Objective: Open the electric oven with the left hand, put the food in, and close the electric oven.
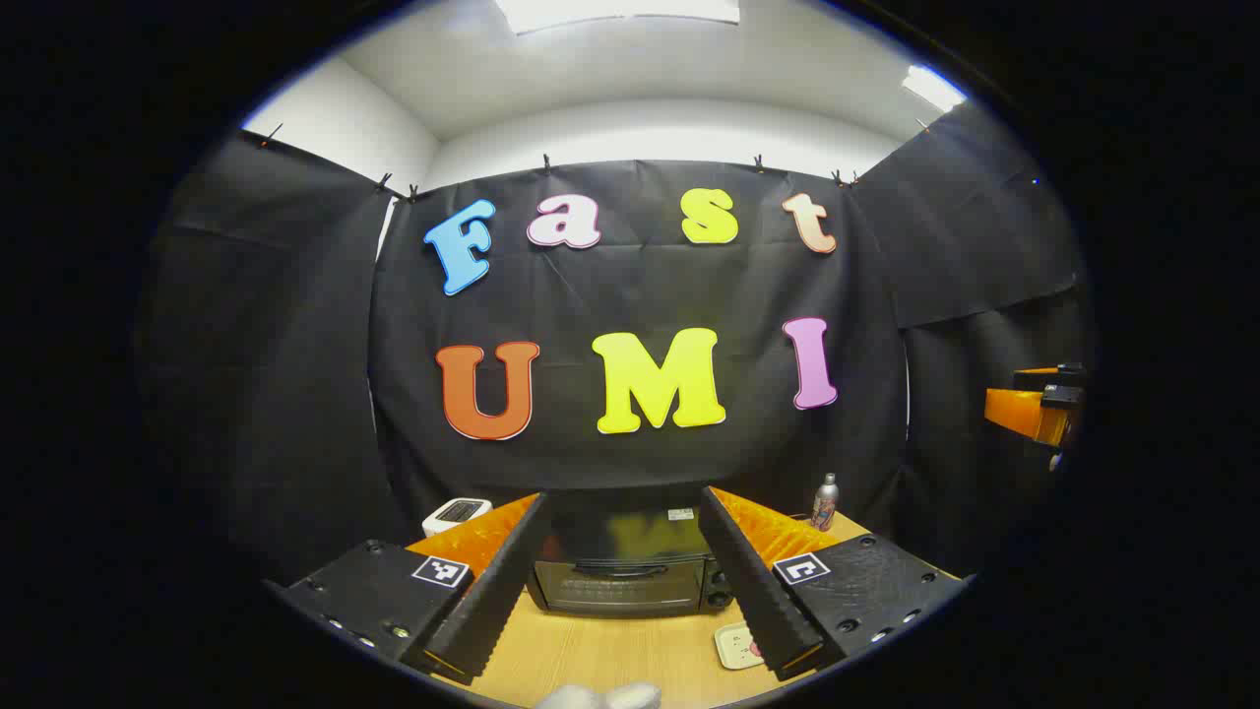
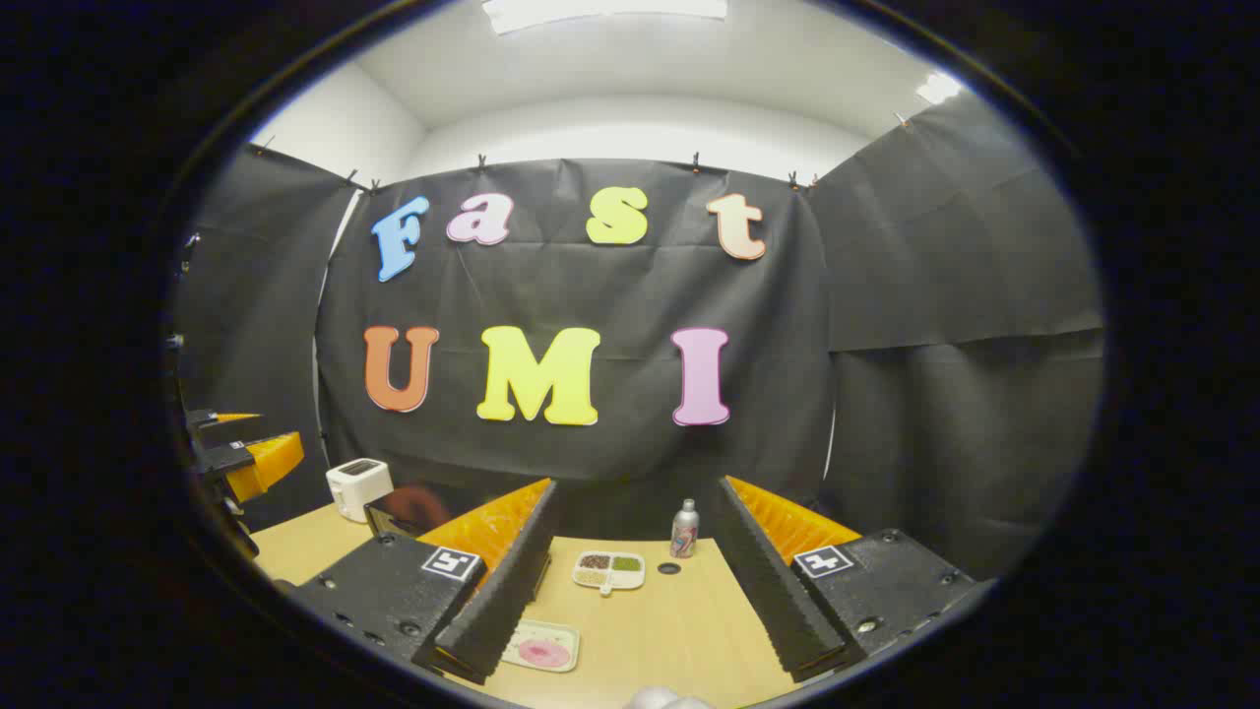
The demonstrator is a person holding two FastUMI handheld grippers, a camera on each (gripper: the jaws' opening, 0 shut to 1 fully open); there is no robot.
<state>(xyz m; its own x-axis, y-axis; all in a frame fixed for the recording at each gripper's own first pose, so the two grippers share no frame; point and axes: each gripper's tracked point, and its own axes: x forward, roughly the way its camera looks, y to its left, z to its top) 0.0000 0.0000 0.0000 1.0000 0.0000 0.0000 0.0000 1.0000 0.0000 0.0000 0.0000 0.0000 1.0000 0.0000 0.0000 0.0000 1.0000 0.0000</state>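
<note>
The black electric oven (image 1: 625, 576) stands on the wooden table (image 1: 610, 655) with its door shut, straight ahead between the spread fingers of my left gripper (image 1: 624, 498), which is open and holds nothing. A pale square plate (image 1: 736, 645) with pink food lies in front of the oven's right end. In the right gripper view the same plate (image 2: 541, 650) lies low beside one finger of my right gripper (image 2: 638, 484), which is open and empty above the table. A corner of the oven (image 2: 404, 512) peeks out behind that finger.
A white toaster (image 1: 455, 512) (image 2: 356, 485) sits left of the oven and a small silver bottle (image 1: 825, 500) (image 2: 684, 529) at the back right. A divided tray (image 2: 608, 569) with dark and green fillings lies mid-table. The other gripper (image 1: 1034, 409) (image 2: 241, 458) shows at each view's edge.
</note>
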